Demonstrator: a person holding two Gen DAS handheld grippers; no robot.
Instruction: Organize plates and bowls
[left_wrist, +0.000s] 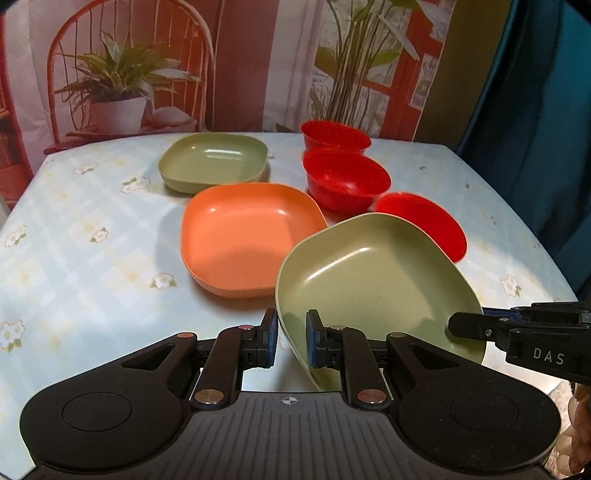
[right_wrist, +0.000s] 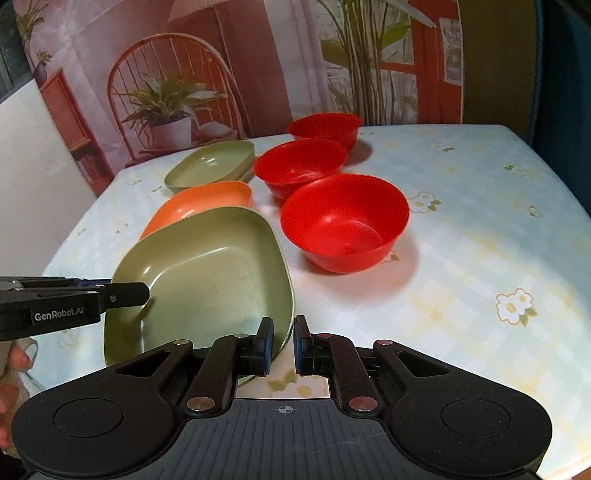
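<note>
A green square plate (left_wrist: 376, 280) is held tilted just above the table, next to an orange square plate (left_wrist: 247, 240). My left gripper (left_wrist: 291, 338) is shut on its near-left rim. My right gripper (right_wrist: 283, 341) is shut on its right rim; the plate also shows in the right wrist view (right_wrist: 207, 280). A second green plate (left_wrist: 214, 160) lies at the back. Three red bowls stand in a row: near (right_wrist: 345, 223), middle (right_wrist: 301, 166), far (right_wrist: 325, 127).
The table (right_wrist: 480, 240) has a pale blue flowered cloth. A printed backdrop with a chair and plants hangs behind it. A blue curtain (left_wrist: 535, 147) hangs at the right. The table's right half is bare cloth.
</note>
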